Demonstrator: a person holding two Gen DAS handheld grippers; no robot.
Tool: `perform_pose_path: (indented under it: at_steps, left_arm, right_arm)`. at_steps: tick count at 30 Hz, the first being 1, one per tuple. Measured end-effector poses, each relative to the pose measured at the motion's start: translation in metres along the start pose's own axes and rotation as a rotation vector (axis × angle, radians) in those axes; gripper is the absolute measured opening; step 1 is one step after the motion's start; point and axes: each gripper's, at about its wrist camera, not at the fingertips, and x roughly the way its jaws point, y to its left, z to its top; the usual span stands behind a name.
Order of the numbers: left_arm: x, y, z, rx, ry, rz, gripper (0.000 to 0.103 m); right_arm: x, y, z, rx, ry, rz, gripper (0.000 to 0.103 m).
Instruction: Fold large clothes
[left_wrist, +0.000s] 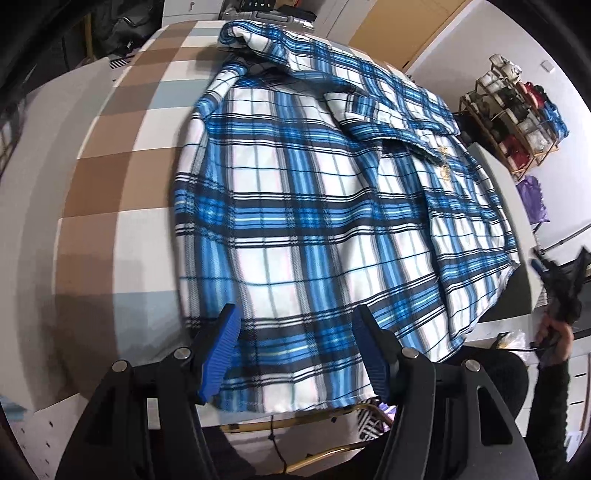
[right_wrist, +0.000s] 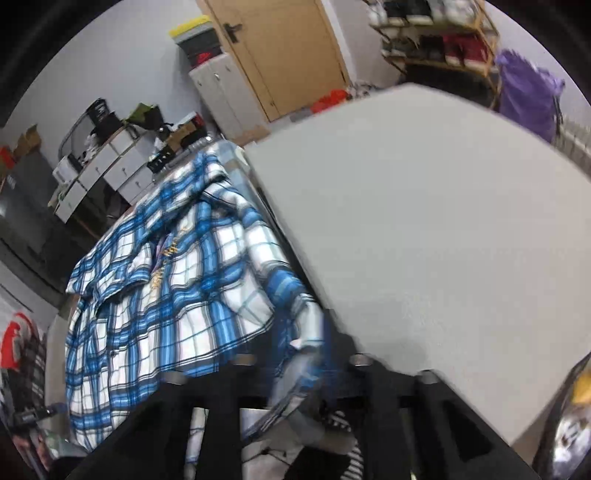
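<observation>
A blue and white plaid shirt lies spread on a table under a brown, grey and white checked cloth. Its near hem hangs over the front edge. My left gripper hovers over that hem, open, its blue pads apart with cloth beneath them, not pinched. My right gripper is off the table's right side in a hand, fingers spread and bare. In the right wrist view the shirt drapes over the grey table top's edge. The right gripper is blurred there, next to a hanging shirt corner.
A wooden rack of shoes and a purple bag stand right of the table. A tan door and grey drawer cabinets line the far wall. A sleeve and hand hold the right gripper.
</observation>
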Motion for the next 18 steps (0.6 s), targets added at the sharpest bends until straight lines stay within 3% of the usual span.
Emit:
perform_pose_path:
  at_steps: [2,7,11,13,14,16,18]
  left_arm:
    - [-0.004,0.003,-0.002,-0.013,-0.017,0.028,0.057]
    - [-0.005,0.01,-0.004,-0.03,-0.032,0.089,0.057]
    - [0.008,0.012,-0.011,-0.033,0.014,0.103,0.058]
    - [0.021,0.012,-0.016,-0.023,0.068,0.146,0.057]
    - [0.021,0.009,-0.018,-0.006,0.053,0.156,0.059]
    - [0.024,0.004,-0.018,0.023,0.066,0.184,0.06]
    - [0.026,0.003,-0.016,0.02,0.07,0.193,0.061]
  right_arm:
    - [-0.023,0.018,0.001,-0.036,-0.09,0.005,0.093]
    - [-0.042,0.084,0.003,-0.168,-0.15,0.173,0.103]
    - [-0.021,0.16,-0.01,-0.323,-0.085,0.296,0.103]
    - [-0.002,0.195,-0.023,-0.401,-0.026,0.343,0.103]
    - [0.007,0.209,-0.03,-0.442,0.005,0.357,0.103]
    - [0.032,0.24,-0.052,-0.557,0.073,0.341,0.103]
    - [0.058,0.258,-0.07,-0.639,0.139,0.261,0.103]
